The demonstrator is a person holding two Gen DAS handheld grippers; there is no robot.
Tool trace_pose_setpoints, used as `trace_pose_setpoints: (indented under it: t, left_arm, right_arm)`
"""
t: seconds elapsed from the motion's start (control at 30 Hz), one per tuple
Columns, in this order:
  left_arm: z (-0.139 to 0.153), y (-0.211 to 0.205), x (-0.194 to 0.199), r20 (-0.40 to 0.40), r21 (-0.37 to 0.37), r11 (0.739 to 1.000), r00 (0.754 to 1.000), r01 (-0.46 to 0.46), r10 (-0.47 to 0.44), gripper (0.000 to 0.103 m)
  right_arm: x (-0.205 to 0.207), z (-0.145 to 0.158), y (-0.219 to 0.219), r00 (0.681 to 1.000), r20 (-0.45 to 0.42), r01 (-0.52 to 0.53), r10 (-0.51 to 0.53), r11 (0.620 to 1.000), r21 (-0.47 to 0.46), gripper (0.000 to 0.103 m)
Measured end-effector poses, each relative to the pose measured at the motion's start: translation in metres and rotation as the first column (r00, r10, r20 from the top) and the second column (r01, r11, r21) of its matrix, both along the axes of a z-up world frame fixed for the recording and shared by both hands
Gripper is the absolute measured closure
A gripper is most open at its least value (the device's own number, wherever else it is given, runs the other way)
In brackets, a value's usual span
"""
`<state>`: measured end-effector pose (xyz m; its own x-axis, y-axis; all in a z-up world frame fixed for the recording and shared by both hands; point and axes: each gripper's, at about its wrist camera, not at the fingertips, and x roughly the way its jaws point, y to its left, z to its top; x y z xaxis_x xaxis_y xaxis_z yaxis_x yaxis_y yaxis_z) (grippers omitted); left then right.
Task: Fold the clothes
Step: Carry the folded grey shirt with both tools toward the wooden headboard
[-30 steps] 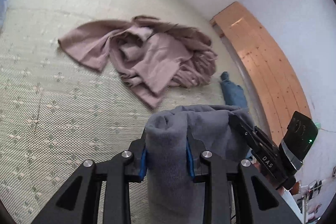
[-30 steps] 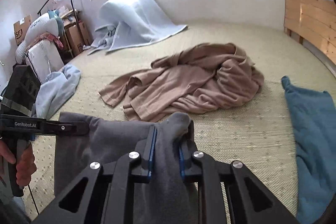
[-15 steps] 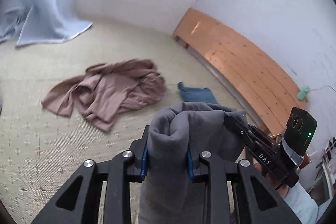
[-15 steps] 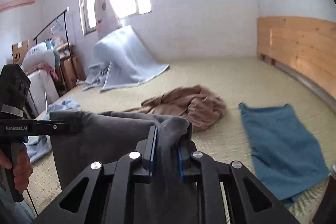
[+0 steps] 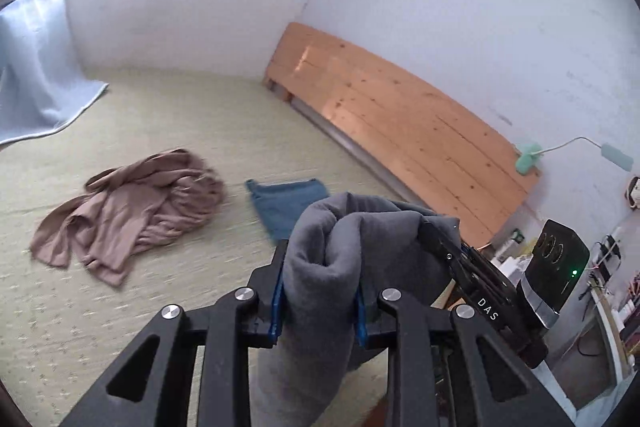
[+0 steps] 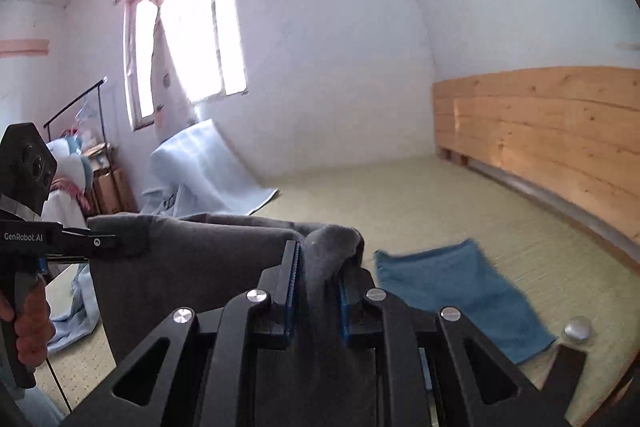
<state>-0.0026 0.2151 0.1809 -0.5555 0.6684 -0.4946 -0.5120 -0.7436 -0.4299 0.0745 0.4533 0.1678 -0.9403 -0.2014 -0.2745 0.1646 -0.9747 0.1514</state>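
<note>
Grey cloth (image 5: 328,267) hangs between my two grippers, lifted clear of the woven mat floor (image 5: 180,115). My left gripper (image 5: 318,307) is clenched on a thick bunched corner of it, the fabric bulging up over the blue pads and trailing down between the black fingers. My right gripper (image 6: 314,291) pinches the other top corner the same way, with a rounded hump of cloth rising above the pads. In the right wrist view the top edge of the cloth (image 6: 192,223) runs leftward from my grip, fairly taut, to the tip of my left gripper (image 6: 100,241), and my left hand (image 6: 30,323) is wrapped round its handle. Below that edge the cloth drops as a flat sheet.

On the mat, a crumpled pinkish-brown garment (image 5: 132,207) lies in a heap toward the middle of the floor. A blue towel (image 6: 460,295) lies spread flat just beside it, nearer the wooden panel (image 5: 400,131) that runs along the mat's right edge. A pale blue blanket (image 6: 204,167) slumps against the far wall under the window (image 6: 188,39), at the mat's far left corner. A clothes rack (image 6: 76,103) stands by the left wall.
</note>
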Motion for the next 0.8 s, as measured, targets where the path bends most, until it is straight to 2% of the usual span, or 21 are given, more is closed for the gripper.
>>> trace_pose_setpoints:
  t: [0.3,0.43,0.63,0.8]
  left_arm:
    - [0.033,0.094,-0.014,-0.021,0.063,0.992,0.994,0.105,-0.104,0.076]
    - [0.04,0.141,-0.031,-0.024,0.101,0.982,0.988,0.157,-0.156,0.076]
    - [0.031,0.197,-0.067,0.014,0.179,0.961,0.976,0.212,-0.218,0.076]
    - [0.012,0.223,-0.099,0.037,0.194,0.955,0.971,0.225,-0.236,0.076]
  right_arm:
    - [0.024,0.044,0.085,0.99,-0.085,0.113,-0.109,0.993,0.041,0.087]
    - [0.02,0.06,0.124,0.983,-0.1,0.162,-0.155,0.984,0.071,0.087]
    - [0.008,0.077,0.173,0.971,-0.111,0.225,-0.212,0.967,0.117,0.087]
    - [-0.021,0.071,0.196,0.967,-0.1,0.248,-0.235,0.957,0.152,0.087]
